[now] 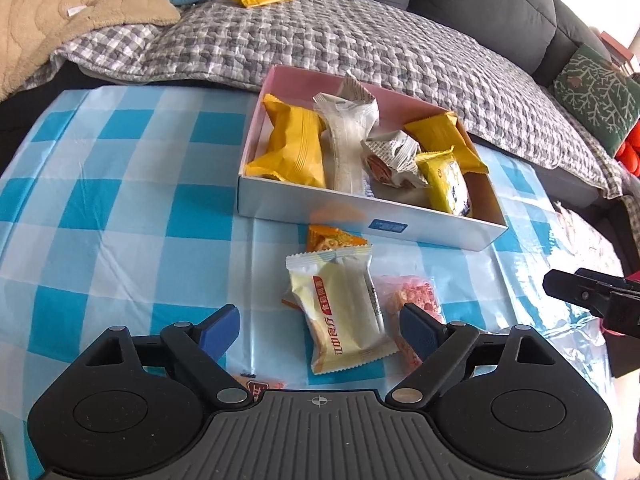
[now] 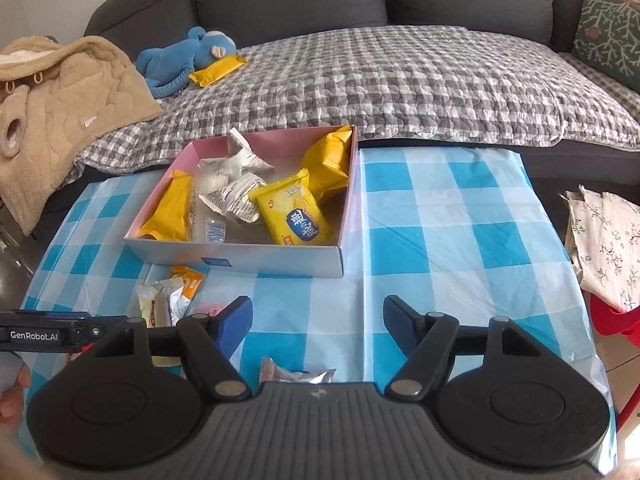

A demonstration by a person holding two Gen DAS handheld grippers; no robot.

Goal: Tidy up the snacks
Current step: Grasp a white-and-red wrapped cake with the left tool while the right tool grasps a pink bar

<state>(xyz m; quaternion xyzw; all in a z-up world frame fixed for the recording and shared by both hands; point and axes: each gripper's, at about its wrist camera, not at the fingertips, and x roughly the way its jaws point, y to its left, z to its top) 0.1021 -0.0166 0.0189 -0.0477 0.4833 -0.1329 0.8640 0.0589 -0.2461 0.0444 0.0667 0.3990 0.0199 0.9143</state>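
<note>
Item: pale cream snack packet (image 1: 340,308), lying on the checked tabletop (image 1: 120,200) just before the half-filled box (image 1: 360,216). Left tool (image 1: 320,330) spread wide around it, not gripping; right tool (image 2: 316,320) open, empty. Step: pick-up. Next: close, lift, deposit in box.

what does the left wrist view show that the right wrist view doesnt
Only the left wrist view: the pink snack packet in full, beside the cream wafer packet, which lies between the open jaws of the left gripper.

Only the right wrist view: the floral cloth off the table's edge and a clear wrapped snack near the open right gripper.

Both: the snack box, the blue plush and the yellow packet on the sofa.
</note>
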